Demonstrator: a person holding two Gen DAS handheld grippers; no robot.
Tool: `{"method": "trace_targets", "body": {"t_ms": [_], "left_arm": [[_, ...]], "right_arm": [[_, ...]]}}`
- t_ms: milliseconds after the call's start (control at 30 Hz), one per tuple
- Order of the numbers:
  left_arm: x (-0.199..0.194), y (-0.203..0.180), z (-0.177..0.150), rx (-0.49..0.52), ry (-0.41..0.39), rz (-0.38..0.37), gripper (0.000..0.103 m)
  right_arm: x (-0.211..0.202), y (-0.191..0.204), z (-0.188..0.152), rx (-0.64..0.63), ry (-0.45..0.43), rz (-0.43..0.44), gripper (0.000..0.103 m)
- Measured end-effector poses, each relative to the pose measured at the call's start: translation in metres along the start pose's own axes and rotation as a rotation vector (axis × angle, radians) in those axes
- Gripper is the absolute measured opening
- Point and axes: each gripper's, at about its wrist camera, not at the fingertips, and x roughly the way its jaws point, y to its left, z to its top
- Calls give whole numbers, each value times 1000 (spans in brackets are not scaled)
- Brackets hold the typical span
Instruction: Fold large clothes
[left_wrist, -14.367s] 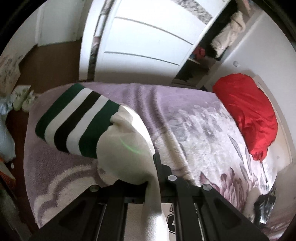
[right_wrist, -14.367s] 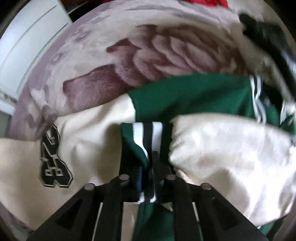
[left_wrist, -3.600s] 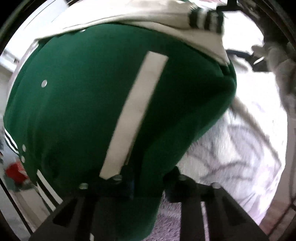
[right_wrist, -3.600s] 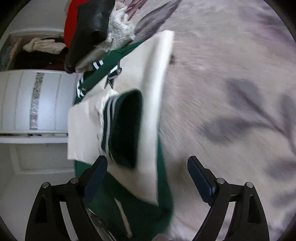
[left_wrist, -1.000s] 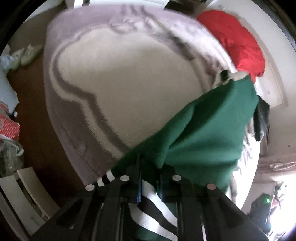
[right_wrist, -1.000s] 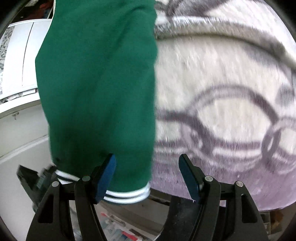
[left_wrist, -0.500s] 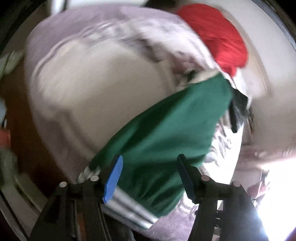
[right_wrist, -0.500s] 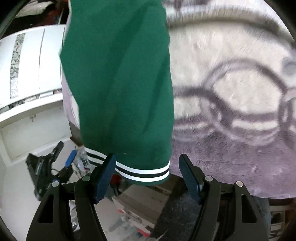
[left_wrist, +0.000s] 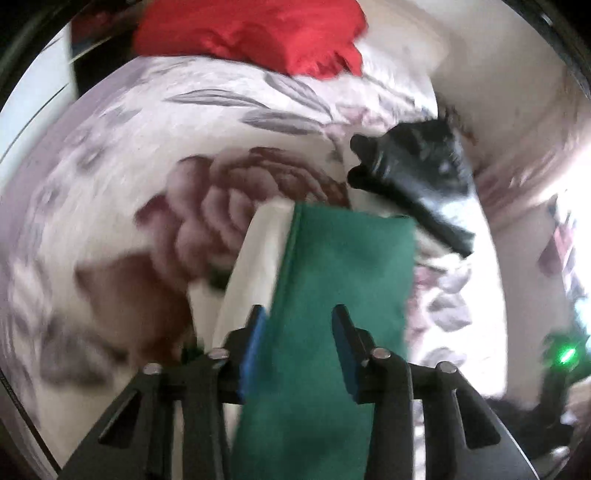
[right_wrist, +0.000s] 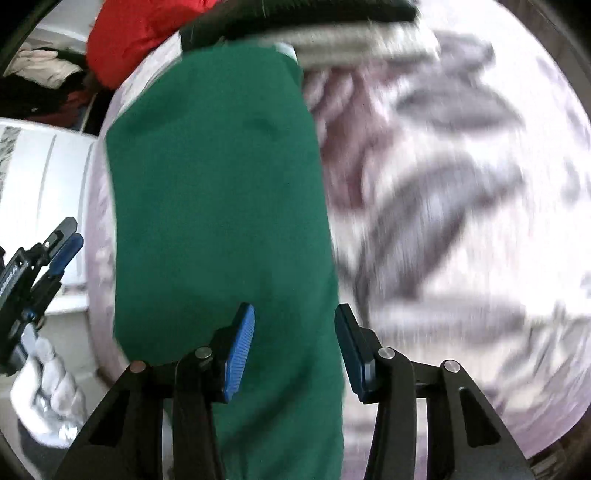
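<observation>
I have both grippers pointing steeply down over the green jacket folded on the bed; left gripper and right gripper jaws closing, gripping nothing

Home bedroom. Bed with a lilac floral blanket fills both views, red duvet or pillow bunched at the far end. White wardrobe at left in the right wrist view, open shelf of piled clothes far left.
</observation>
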Motion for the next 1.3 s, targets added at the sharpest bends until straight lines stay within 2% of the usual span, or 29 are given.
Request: {"method": "trace_targets", "body": {"t_ms": [33, 67, 167, 233, 300, 333, 400, 533, 600, 667, 700, 733, 767, 800, 867, 967, 1067, 1100, 1133, 1200, 1300], "left_arm": [[13, 0, 10, 14, 15, 22, 16], [28, 3, 18, 36, 33, 42, 15], [69, 25, 36, 18, 106, 90, 13], [101, 41, 41, -8, 159, 110, 13], [128, 55, 40, -23, 207, 127, 13], [142, 59, 37, -17, 230, 145, 13], [155, 65, 32, -26, 247, 138, 13], [130, 69, 33, -50, 197, 85, 13], [96, 70, 32, -64, 127, 52, 14], [64, 71, 27, -93, 89, 8, 15], [40, 70, 20, -112, 58, -44, 20], [26, 70, 15, -121, 44, -64, 39], [10, 68, 8, -135, 36, -76, 64], [-9, 67, -4, -152, 16, -114, 70], [-40, 64, -28, -176, -12, -180, 71], [-80, 52, -78, -179, -45, -185, 71], [-105, 45, -137, -155, -35, -77, 71], [-111, 47, -165, -158, -12, -16, 71], [-112, 52, -183, -171, 13, 14, 71], [-110, 62, -228, -221, 103, 59, 71], [-108, 64, -284, -274, 221, 69, 71]], "right_arm": [[5, 13, 24, -13, -17, -33, 48], [11, 23, 39, -26, -25, -57, 48], [32, 55, 101, -64, -51, -155, 48], [48, 70, 131, -77, -82, -180, 48], [67, 82, 154, -86, -114, -166, 39], [75, 85, 162, -92, -125, -163, 39], [102, 89, 177, -112, -99, -184, 39], [155, 85, 187, -141, 17, -220, 39], [148, 85, 185, -148, 9, -215, 43], [129, 80, 178, -118, 12, -169, 47], [119, 75, 172, -97, 13, -138, 49], [108, 70, 164, -75, 16, -98, 50], [93, 63, 149, -54, 21, -49, 53], [81, 59, 136, -43, 27, -24, 56], [57, 48, 99, -30, 47, 30, 58], [32, 28, 34, -9, 92, 56, 59], [20, 4, -39, 28, 143, 85, 60], [17, -3, -61, 37, 149, 84, 60], [12, -15, -85, 43, 152, 78, 61], [8, -31, -132, 46, 146, 39, 72], [12, -56, -191, 50, 148, 14, 81]]}}
